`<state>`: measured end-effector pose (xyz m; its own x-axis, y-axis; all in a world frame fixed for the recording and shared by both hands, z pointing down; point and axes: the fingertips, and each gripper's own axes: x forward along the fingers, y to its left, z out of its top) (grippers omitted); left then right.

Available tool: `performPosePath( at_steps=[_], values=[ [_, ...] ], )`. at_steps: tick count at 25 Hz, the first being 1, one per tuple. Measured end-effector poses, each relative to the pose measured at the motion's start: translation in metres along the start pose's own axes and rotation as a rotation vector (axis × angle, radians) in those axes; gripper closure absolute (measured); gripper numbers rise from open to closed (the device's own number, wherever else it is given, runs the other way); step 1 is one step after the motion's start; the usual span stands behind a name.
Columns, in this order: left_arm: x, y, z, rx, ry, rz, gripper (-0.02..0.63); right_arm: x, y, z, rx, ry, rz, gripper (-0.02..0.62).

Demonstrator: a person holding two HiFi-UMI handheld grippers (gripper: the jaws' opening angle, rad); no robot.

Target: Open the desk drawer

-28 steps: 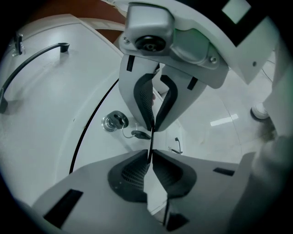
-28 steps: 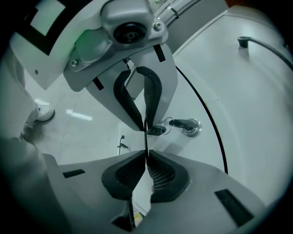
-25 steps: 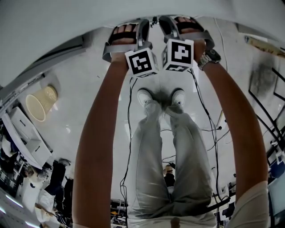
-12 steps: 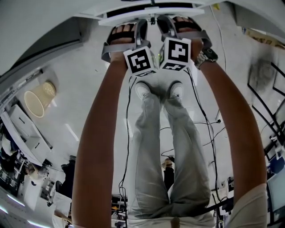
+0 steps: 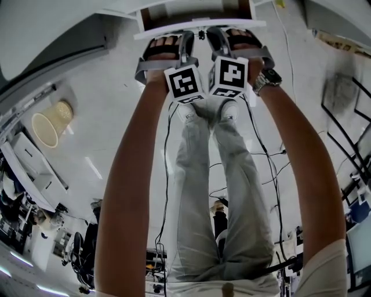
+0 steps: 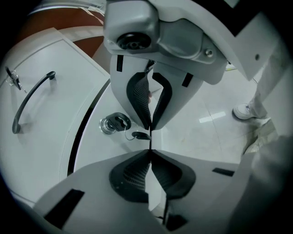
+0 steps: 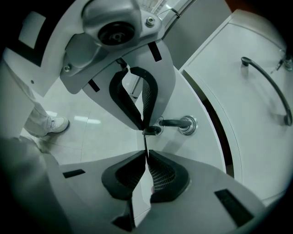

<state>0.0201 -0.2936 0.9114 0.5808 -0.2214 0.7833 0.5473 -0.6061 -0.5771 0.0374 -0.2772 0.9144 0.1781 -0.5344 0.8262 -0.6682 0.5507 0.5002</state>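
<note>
Both the left tool [image 6: 149,139], its jaws just closing, and the right tool [image 7: 145,136] are pressed together empty against the drawer front [image 6: 94,146] beside its key [image 6: 120,122], so they may slip off.

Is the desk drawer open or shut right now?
Partly open: in the head view the drawer shows brown inside behind its white front.

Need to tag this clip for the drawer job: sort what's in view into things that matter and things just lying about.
Part of the job:
- drawer, partly out, some brown inside showing

Just lying about:
- wastebasket on the floor
- cables trailing across the floor
- bar handle on the neighbouring white panel
</note>
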Motion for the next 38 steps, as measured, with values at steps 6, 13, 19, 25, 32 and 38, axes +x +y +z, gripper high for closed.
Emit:
performPosePath(
  at_steps=[6, 13, 19, 25, 32, 38],
  values=[
    [-0.009, -0.016, 0.003, 0.000, -0.007, -0.024, 0.584, -0.009, 0.015, 0.000, -0.028, -0.014, -0.004, 0.555],
    [-0.010, -0.015, 0.001, -0.027, 0.021, -0.029, 0.584, -0.012, 0.015, 0.000, 0.005, 0.000, -0.005, 0.555],
    [-0.017, -0.015, 0.000, -0.123, -0.003, -0.001, 0.543, -0.016, 0.017, 0.000, 0.025, -0.003, -0.021, 0.549],
    [-0.048, -0.029, -0.003, -0.174, -0.056, 0.017, 0.479, -0.035, 0.034, -0.010, 0.053, -0.019, 0.005, 0.540],
    [-0.098, -0.049, -0.003, -0.564, -0.112, -0.057, 0.597, -0.088, 0.048, -0.018, 0.212, -0.068, 0.047, 0.551],
    [-0.146, -0.035, 0.029, -0.979, -0.252, -0.057, 0.598, -0.147, 0.054, -0.003, 0.536, -0.212, 0.135, 0.569]
  ],
)
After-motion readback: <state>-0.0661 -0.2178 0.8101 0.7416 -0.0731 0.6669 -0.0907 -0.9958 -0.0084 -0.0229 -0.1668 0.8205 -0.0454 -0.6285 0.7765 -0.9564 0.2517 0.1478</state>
